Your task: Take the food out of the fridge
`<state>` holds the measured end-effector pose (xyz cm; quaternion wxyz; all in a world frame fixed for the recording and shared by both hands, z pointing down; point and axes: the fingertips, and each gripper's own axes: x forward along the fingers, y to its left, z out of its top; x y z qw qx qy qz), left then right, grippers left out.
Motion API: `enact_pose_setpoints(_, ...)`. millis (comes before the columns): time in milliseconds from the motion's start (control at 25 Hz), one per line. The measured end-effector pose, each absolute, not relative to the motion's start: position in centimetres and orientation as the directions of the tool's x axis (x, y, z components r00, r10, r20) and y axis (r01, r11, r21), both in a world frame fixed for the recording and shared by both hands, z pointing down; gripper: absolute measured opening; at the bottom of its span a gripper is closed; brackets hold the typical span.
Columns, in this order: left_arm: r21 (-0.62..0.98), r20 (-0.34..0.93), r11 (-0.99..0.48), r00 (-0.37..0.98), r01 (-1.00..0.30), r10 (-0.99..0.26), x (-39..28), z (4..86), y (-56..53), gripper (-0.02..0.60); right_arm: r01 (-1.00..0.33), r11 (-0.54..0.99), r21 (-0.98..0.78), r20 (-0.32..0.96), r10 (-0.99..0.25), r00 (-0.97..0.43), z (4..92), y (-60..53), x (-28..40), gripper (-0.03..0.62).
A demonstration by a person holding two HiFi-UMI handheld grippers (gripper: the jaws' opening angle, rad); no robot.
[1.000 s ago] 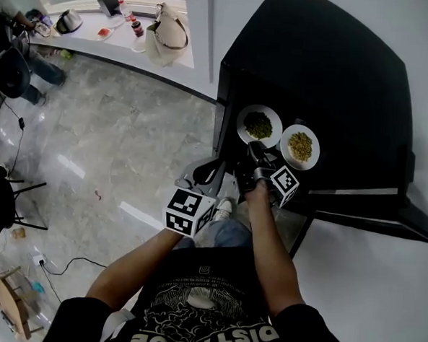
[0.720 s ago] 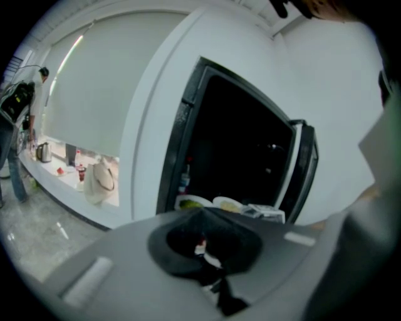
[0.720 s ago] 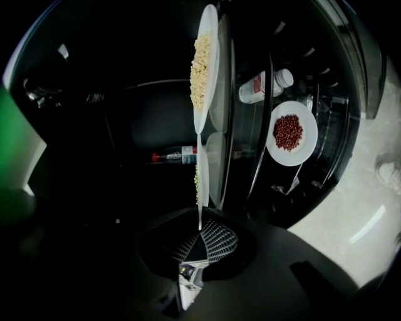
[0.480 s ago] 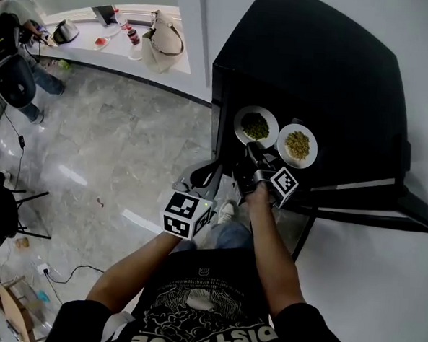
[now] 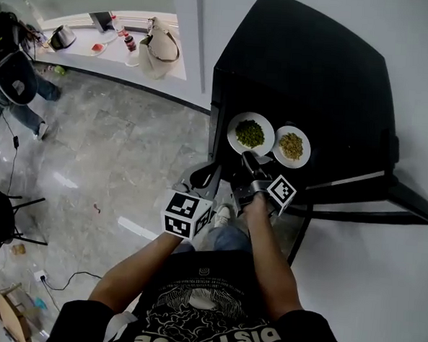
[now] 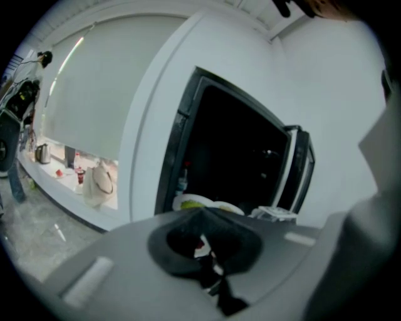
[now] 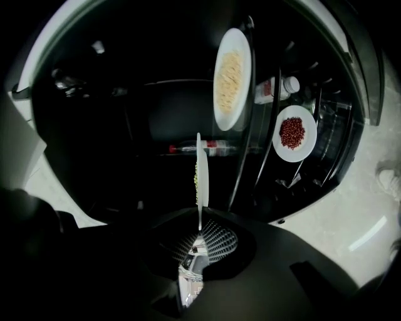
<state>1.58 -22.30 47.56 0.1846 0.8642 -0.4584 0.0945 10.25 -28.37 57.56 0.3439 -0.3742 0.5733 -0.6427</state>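
Note:
The black fridge (image 5: 313, 79) stands open. On its shelf sit a white plate of green food (image 5: 250, 133) and a white plate of yellow food (image 5: 291, 146). My right gripper (image 5: 249, 160) is shut on the near rim of the green plate. In the right gripper view that plate (image 7: 199, 178) shows edge-on between the pads of the right gripper (image 7: 199, 235). Beyond it are the yellow plate (image 7: 232, 78), a plate of red beans (image 7: 293, 133) and a lying bottle (image 7: 207, 148). My left gripper (image 5: 203, 177) hangs outside the fridge, shut and empty; the left gripper (image 6: 203, 247) faces the fridge (image 6: 238, 157).
The fridge door (image 5: 365, 187) stands open at the right. A white counter (image 5: 91, 51) at the back left carries a handbag (image 5: 160, 48), a kettle and bottles. A person (image 5: 14, 68) is by it. Marble floor (image 5: 114, 146) lies to the left.
My right gripper has risen slightly with the green plate in its grip. The left gripper has stayed where it was.

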Motion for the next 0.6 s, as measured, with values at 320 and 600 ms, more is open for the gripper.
enact_pose_setpoints(320,0.230,0.272,-0.530,0.577,-0.816,-0.771,0.3,44.1,-21.5,0.002,-0.009,-0.045,-0.999,0.044,-0.872,-0.488,51.9,-23.4,8.9,0.009)
enact_pose_setpoints(600,0.205,0.237,-0.563,0.599,-0.800,-0.765,-1.2,40.8,-19.5,0.002,-0.031,-0.001,-1.000,0.016,-0.873,-0.488,45.8,-17.3,7.4,0.009)
